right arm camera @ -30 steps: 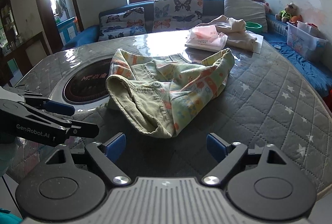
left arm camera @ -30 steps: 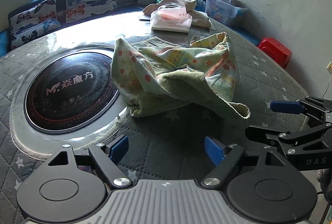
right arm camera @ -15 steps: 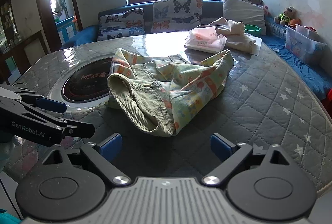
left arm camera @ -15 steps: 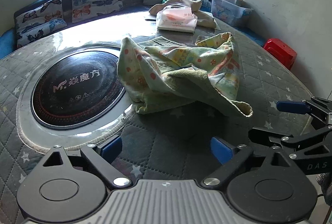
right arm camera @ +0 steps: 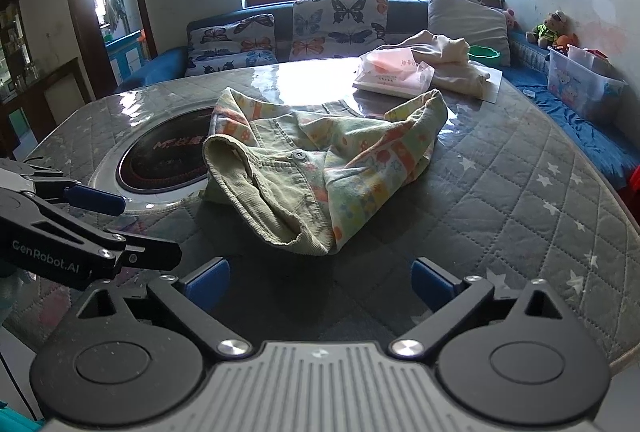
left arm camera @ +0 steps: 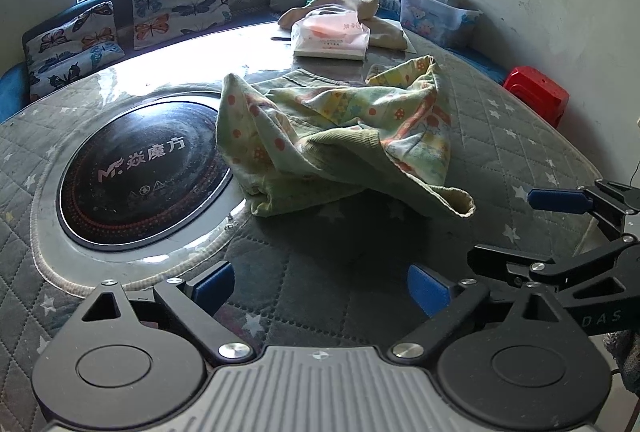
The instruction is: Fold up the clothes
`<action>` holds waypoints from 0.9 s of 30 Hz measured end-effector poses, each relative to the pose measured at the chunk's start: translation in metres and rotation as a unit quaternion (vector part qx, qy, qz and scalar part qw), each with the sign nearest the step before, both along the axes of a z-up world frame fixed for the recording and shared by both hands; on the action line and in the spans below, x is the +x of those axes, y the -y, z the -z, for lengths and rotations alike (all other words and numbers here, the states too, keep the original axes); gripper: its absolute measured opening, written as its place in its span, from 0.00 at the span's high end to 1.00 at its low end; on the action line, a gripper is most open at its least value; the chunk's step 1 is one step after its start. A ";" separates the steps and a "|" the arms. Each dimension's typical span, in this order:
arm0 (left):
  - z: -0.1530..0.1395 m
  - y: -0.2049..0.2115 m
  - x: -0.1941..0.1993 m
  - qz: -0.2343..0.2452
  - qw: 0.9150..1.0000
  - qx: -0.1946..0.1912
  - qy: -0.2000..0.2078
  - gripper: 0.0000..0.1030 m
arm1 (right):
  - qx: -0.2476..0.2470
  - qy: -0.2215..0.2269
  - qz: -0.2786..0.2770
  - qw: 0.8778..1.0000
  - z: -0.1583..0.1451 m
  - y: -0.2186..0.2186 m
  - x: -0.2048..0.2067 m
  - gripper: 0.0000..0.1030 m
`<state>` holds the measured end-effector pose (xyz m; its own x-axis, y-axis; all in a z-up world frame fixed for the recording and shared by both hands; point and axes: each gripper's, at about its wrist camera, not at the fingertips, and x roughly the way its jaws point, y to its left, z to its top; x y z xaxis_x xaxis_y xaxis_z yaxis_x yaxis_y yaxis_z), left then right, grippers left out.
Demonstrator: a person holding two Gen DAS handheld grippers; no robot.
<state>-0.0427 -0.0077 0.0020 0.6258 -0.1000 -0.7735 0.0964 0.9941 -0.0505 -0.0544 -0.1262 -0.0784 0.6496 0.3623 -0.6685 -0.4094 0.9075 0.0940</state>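
Observation:
A crumpled child's garment (left arm camera: 340, 140) (right arm camera: 320, 172), pale green corduroy with a patterned lining, lies in a heap in the middle of the round quilted table (left arm camera: 500, 136) (right arm camera: 500, 192). It is part inside out and its left edge overlaps the black hob (left arm camera: 140, 172). My left gripper (left arm camera: 320, 286) hovers open over the near table edge, short of the garment, with nothing between its blue pads. My right gripper (right arm camera: 320, 278) sits beside it; its jaws are opening and nothing is between them. Each gripper shows in the other's view: the right gripper (left arm camera: 532, 232) and the left gripper (right arm camera: 132, 228).
A plastic-wrapped packet (left arm camera: 332, 32) and a beige cloth (left arm camera: 380, 28) lie at the table's far side. A bench with butterfly cushions (right arm camera: 340, 28) runs behind. A clear storage bin (left arm camera: 436, 16) and a red stool (left arm camera: 536, 94) stand to the right.
The blue pads of both grippers have spread wider apart. The garment lies as it did.

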 end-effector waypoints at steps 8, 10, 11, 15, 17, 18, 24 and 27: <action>0.003 -0.001 0.000 -0.007 1.000 0.002 -0.004 0.03 | 0.000 0.000 -0.001 1.000 0.001 0.000 -0.001 0.00; 0.003 -0.002 0.000 -0.010 1.000 0.002 -0.005 0.01 | 0.000 -0.002 0.000 1.000 0.002 0.001 -0.001 0.00; 0.004 -0.002 0.000 -0.011 1.000 0.001 -0.006 0.01 | -0.001 -0.002 0.000 1.000 0.002 0.001 0.000 0.00; 0.005 -0.003 0.001 -0.013 1.000 0.001 -0.007 0.00 | -0.001 -0.004 0.000 1.000 0.003 0.001 0.000 0.00; 0.005 -0.003 0.001 -0.013 1.000 0.000 -0.009 0.00 | -0.001 -0.005 -0.001 1.000 0.004 0.001 0.001 0.00; 0.005 -0.004 0.001 -0.014 1.000 0.000 -0.009 0.00 | -0.001 -0.005 -0.001 1.000 0.004 0.001 0.001 0.00; 0.007 -0.004 0.004 -0.016 1.000 -0.003 -0.016 0.00 | -0.003 -0.007 0.000 1.000 0.005 0.000 0.003 0.00; 0.008 -0.005 0.005 -0.016 1.000 -0.004 -0.018 0.00 | -0.002 -0.007 -0.001 1.000 0.005 0.000 0.004 0.00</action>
<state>-0.0375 -0.0031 -0.0058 0.6005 -0.0867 -0.7949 0.0630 0.9961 -0.0610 -0.0503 -0.1265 -0.0833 0.6398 0.3605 -0.6788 -0.4092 0.9074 0.0962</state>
